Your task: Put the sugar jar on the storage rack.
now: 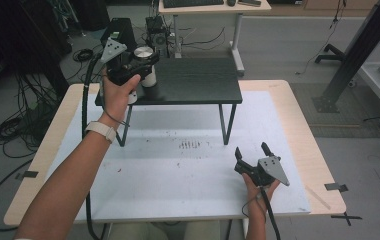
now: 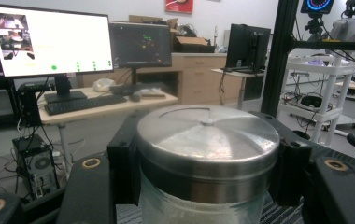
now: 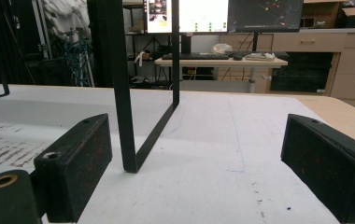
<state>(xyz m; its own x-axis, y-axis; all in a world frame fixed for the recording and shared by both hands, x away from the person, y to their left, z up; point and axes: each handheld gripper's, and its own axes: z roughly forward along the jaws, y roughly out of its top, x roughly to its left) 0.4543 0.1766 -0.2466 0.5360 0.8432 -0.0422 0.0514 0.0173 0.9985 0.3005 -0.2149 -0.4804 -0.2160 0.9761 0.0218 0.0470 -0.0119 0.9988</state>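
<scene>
A frosted jar with a brushed steel lid stands at the left end of a black raised shelf. My left gripper is shut on the jar, one jaw on each side of it. In the left gripper view the jar sits between both black jaws of the left gripper, which touch its lid and body. My right gripper rests open on the white mat near the front right, with nothing between its jaws. In the right gripper view the right gripper faces the shelf's black leg.
The shelf stands on thin black legs over a white mat covering a wooden table. Small dark marks lie mid-mat. Beyond are a desk with monitors, cables on the floor and a black post at right.
</scene>
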